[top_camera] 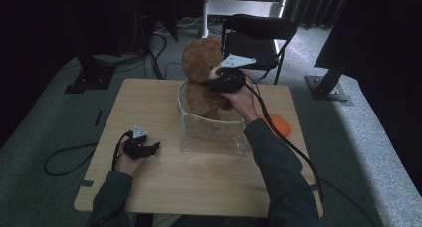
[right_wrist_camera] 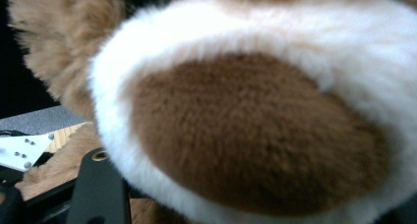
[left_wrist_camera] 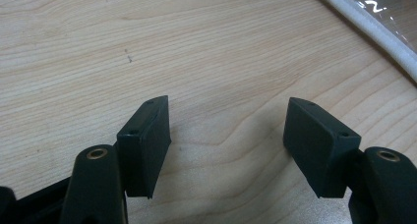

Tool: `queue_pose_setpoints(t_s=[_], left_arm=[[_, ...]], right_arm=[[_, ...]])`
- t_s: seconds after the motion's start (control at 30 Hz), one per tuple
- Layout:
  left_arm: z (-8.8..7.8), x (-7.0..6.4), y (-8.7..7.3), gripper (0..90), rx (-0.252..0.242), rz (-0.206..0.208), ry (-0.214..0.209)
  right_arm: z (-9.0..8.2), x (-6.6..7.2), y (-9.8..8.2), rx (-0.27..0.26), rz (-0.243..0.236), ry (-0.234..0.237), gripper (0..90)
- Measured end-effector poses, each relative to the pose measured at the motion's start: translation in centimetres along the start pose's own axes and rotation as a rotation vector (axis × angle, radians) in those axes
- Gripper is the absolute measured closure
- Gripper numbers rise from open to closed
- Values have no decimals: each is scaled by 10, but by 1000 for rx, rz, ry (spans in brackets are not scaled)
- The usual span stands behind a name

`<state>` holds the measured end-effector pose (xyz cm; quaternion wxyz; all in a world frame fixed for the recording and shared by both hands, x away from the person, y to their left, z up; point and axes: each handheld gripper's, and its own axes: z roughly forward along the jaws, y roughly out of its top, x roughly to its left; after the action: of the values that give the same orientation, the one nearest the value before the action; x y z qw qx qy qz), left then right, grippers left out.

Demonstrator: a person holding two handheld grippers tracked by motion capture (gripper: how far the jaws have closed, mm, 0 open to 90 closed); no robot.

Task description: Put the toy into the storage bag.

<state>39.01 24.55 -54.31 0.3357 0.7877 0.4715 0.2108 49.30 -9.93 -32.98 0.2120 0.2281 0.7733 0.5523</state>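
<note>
A brown teddy bear (top_camera: 201,62) stands upright in a clear plastic bag (top_camera: 211,135) at the middle of the wooden table (top_camera: 149,102). My right gripper (top_camera: 215,78) is at the bear's face, shut on its muzzle. In the right gripper view the white muzzle with its brown nose (right_wrist_camera: 255,135) bulges between the jaws and covers most of them; one black finger (right_wrist_camera: 98,189) shows at the lower left. My left gripper (top_camera: 155,147) rests low on the table left of the bag. Its jaws (left_wrist_camera: 228,135) stand wide apart with bare wood between them.
An orange object (top_camera: 278,123) lies on the table right of the bag, behind my right forearm. The bag's white-trimmed edge (left_wrist_camera: 373,32) runs along the upper right of the left gripper view. A black folding chair (top_camera: 256,38) stands beyond the table's far edge.
</note>
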Motion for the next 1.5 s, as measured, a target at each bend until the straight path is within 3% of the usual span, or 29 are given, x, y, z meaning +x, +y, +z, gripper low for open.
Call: queue_pose_setpoints(t_s=[0.53,1.5], left_arm=[[0,0,0,352,0,-1,-1],[0,0,0,352,0,0,-1]], right_arm=[[3,3,0,14,-16,33,337],[18,12,-3,141,-53,110,317]])
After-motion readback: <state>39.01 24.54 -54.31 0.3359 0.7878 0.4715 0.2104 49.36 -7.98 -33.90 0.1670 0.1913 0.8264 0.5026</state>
